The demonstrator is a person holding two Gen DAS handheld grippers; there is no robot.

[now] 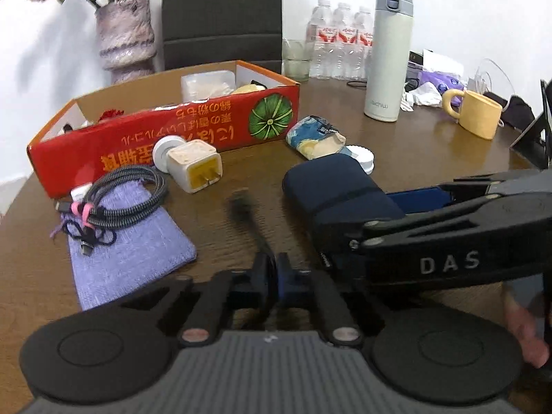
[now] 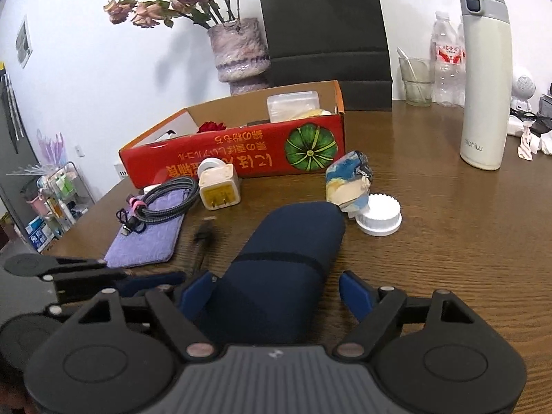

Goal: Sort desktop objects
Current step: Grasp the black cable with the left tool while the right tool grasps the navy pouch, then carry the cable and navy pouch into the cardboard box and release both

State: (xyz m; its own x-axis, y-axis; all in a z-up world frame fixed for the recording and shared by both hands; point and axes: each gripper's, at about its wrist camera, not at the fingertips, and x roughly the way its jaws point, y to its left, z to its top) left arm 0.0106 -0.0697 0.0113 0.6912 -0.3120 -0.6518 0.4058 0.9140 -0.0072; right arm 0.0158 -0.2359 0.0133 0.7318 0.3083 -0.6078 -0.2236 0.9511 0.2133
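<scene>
Navy fabric fills the centre of the right wrist view: the dark blue case (image 2: 276,272) lies on the table (image 2: 431,214), between the pads of the right gripper (image 2: 277,295), whose jaws stand wide at its flanks; whether they press it I cannot tell. Lower centre in the left view, the left gripper (image 1: 272,276) is clamped on a thin black cable (image 1: 246,214). Sorting looks midway. Next, probably, carry each to the red box (image 1: 165,138), upper left.
</scene>
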